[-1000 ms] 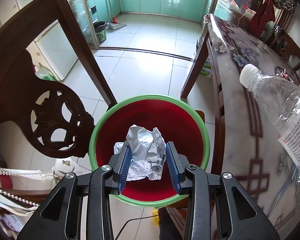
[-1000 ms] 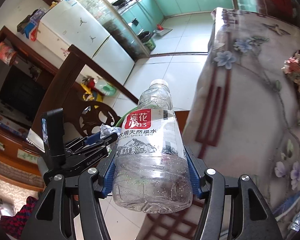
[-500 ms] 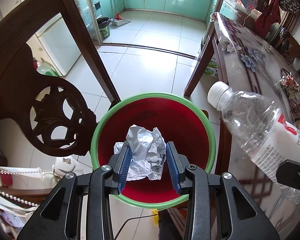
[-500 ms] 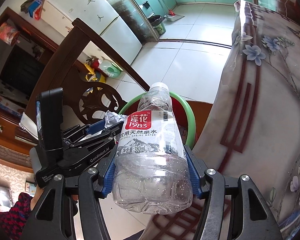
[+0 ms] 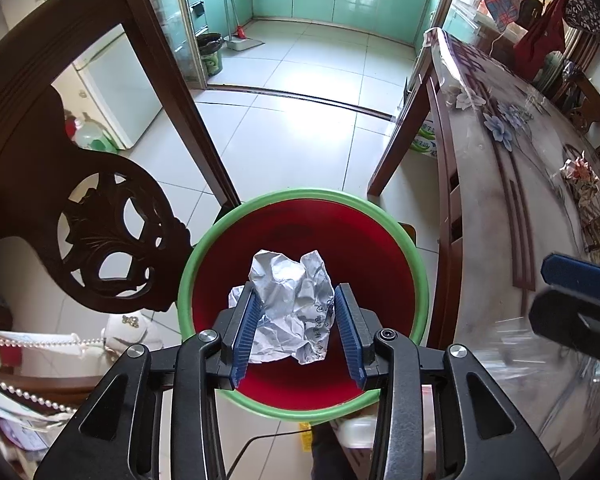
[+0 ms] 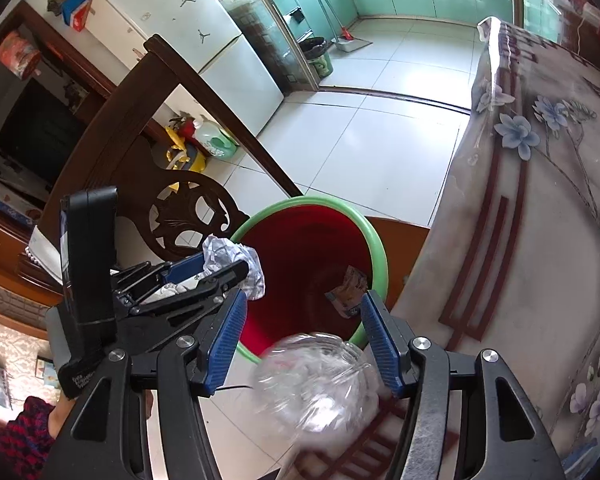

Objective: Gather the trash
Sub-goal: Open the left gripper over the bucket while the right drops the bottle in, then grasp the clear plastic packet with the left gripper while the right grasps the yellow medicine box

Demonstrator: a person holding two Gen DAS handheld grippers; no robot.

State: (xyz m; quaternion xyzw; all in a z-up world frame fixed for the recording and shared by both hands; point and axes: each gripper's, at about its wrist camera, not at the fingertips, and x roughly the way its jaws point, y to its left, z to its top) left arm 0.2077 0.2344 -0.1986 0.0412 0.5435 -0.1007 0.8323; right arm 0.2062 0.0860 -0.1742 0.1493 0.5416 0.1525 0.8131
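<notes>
My left gripper (image 5: 296, 334) is shut on a crumpled white paper ball (image 5: 290, 304) and holds it over a red bin with a green rim (image 5: 300, 196). It also shows in the right wrist view (image 6: 236, 260) at the bin's left edge (image 6: 374, 248). My right gripper (image 6: 304, 340) is open. A clear plastic bottle (image 6: 320, 380) is blurred between and below its blue pads (image 6: 382, 344), loose and falling just short of the bin's near rim. A paper scrap (image 6: 348, 290) lies inside the bin.
A dark carved wooden chair (image 5: 100, 220) stands left of the bin. A table with a flowered cover (image 5: 520, 208) runs along the right, with crumpled wrappers (image 5: 580, 176) on it. White tiled floor (image 5: 292, 128) lies beyond.
My right gripper has opened and let go of the bottle, which now drops as a blur. It also moved closer over the bin. The left gripper holds still with the paper.
</notes>
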